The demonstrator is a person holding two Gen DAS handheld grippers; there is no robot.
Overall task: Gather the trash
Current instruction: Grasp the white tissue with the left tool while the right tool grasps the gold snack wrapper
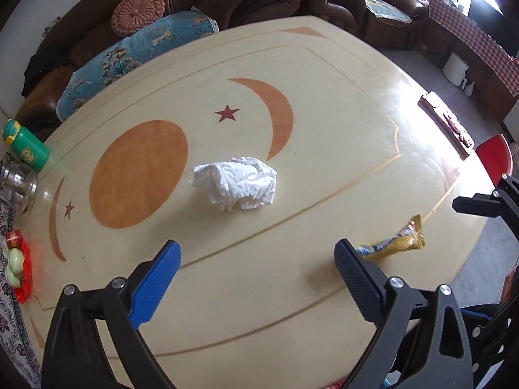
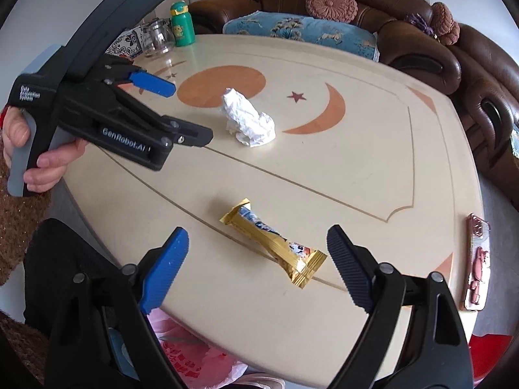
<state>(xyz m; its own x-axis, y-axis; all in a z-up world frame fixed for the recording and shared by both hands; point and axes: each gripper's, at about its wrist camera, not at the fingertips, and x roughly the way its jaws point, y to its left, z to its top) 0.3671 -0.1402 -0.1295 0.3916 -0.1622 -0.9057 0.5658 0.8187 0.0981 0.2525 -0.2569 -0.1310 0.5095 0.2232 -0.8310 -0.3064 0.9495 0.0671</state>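
Observation:
A crumpled white tissue lies mid-table, ahead of my open, empty left gripper. It also shows in the right wrist view. A gold snack wrapper lies near the table's front edge, between the spread fingers of my open, empty right gripper. In the left wrist view the wrapper lies just right of the left gripper's right finger. The left gripper, held by a hand, shows at the left of the right wrist view, pointing at the tissue.
A green bottle and a glass jar stand at the cream table's far left corner. A pink phone case lies at the right edge. A pink plastic bag hangs below the front edge. A brown sofa runs behind.

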